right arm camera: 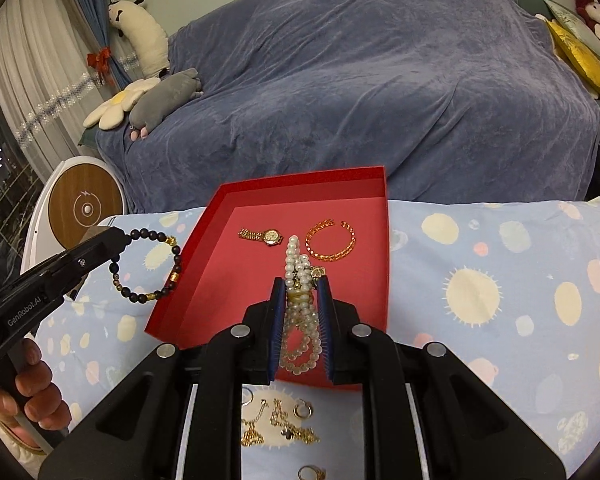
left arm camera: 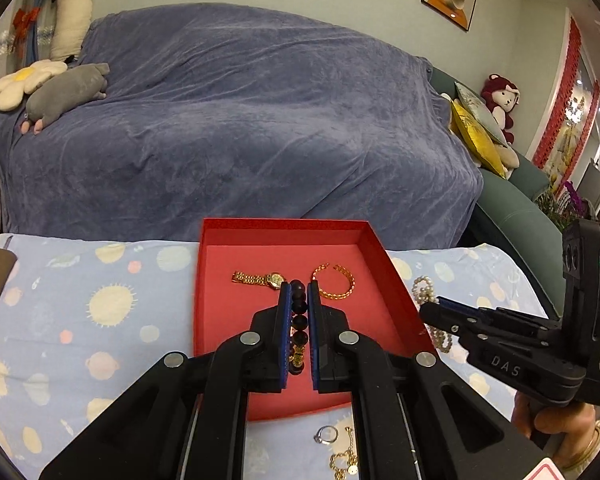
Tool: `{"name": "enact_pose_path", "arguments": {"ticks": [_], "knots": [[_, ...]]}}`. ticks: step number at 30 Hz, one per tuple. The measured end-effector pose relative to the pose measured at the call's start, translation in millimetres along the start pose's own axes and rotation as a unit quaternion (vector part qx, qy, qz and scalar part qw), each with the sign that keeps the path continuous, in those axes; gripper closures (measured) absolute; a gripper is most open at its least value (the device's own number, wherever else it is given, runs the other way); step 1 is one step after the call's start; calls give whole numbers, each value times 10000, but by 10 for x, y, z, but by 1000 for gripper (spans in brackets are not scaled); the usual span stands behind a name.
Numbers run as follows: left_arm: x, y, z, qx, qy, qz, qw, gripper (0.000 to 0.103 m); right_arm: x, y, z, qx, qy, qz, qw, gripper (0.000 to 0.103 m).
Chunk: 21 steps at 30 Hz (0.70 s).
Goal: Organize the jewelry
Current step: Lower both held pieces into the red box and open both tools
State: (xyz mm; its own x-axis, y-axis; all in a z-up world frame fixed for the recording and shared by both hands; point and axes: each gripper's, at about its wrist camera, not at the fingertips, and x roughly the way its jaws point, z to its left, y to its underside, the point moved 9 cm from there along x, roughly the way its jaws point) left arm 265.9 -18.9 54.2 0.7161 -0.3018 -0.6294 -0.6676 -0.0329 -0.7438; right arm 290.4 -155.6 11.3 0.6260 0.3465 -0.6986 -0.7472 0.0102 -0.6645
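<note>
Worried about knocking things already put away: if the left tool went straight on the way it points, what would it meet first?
Probably the gold watch lying in the red box, just past the left tool shut on the dark bead bracelet; depth is unclear.

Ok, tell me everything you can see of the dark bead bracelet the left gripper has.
The dark bead bracelet is a loop of round, glossy, near-black beads with a few gold-coloured beads spaced among them. The left gripper is shut on one side of it, so it hangs as an open ring in the air. In the right wrist view it hangs beside the left edge of the red box, above the spotted cloth. Whether it touches the box cannot be told.
</note>
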Motion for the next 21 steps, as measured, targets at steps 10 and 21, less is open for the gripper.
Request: {"name": "enact_pose_path", "arguments": {"ticks": [10, 21], "knots": [[674, 29, 220, -281, -108, 349, 9989, 96, 642, -14, -63, 7, 192, 288, 9994, 86], [190, 194, 522, -621, -410, 138, 9971, 53, -124, 163, -55, -11, 99, -68, 9999, 61]]}}
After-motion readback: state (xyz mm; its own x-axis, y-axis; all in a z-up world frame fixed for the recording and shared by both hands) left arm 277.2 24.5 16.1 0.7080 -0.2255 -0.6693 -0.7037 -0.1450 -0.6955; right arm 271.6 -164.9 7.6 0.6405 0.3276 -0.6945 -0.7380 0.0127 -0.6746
